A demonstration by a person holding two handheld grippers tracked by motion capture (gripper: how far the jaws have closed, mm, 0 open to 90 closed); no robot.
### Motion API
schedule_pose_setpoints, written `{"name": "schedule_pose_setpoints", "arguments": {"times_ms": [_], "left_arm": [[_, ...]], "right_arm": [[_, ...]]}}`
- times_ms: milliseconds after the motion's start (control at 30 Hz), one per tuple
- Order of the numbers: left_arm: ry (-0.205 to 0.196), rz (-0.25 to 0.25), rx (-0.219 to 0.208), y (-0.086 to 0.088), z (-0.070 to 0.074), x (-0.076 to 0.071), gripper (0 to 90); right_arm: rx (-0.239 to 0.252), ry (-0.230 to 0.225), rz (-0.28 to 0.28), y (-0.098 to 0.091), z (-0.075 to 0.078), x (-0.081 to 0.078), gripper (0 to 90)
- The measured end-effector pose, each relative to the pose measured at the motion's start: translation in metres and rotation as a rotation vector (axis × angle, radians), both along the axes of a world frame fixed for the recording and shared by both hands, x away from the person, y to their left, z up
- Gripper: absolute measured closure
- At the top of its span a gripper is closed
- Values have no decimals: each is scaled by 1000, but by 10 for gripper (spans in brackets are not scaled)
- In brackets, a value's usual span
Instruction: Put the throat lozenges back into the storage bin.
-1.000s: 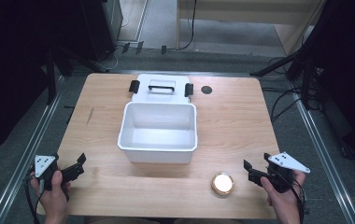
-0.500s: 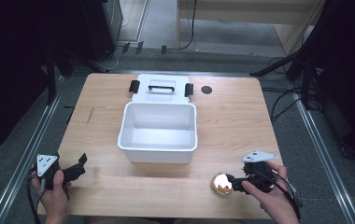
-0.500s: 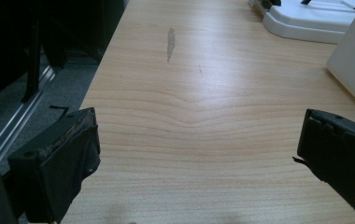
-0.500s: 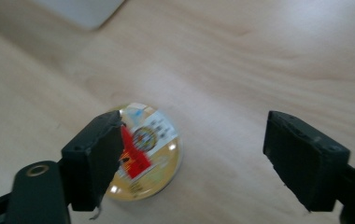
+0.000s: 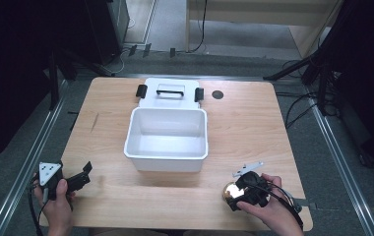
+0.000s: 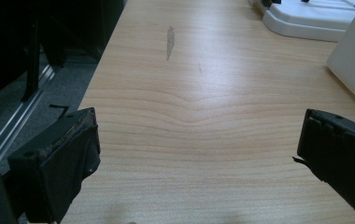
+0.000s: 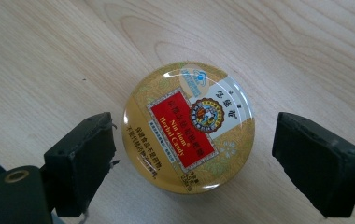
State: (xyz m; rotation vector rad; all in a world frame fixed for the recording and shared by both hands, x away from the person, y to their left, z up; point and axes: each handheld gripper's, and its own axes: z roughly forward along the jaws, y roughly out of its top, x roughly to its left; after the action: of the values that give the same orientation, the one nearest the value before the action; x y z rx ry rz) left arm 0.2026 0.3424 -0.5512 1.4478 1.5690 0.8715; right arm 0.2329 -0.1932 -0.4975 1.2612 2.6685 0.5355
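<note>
A pale wooden worktop [image 5: 254, 128] stands on grey floor amid dark stands and cables. At its centre sits an open white bin [image 5: 167, 140]. Near the bin's right front, the right gripper [image 5: 238, 192] has its jaws apart, just opened, straddling a gold candy tin [image 7: 188, 127] without touching. Left of the bin, the left gripper [image 5: 79, 178] has its jaws apart and empty.

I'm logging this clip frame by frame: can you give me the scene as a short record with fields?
surface: wooden table
candy tin: round gold tin, red label up, flat on the table near its front right
right gripper: jaws either side of the tin with gaps, just been opening, not gripping
left gripper: jaws wide apart over bare wood at front left
white bin: open, middle of the table
white lid: lies behind the bin
</note>
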Motion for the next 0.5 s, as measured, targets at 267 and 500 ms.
{"name": "schedule_pose_setpoints", "arguments": {"times_ms": [267, 500], "left_arm": [[3, 0, -1, 0, 0, 0, 0], [4, 2, -2, 0, 0, 1, 0]], "right_arm": [[-60, 28, -8, 9, -14, 3, 130], [-78, 42, -2, 14, -20, 4, 196]]}}
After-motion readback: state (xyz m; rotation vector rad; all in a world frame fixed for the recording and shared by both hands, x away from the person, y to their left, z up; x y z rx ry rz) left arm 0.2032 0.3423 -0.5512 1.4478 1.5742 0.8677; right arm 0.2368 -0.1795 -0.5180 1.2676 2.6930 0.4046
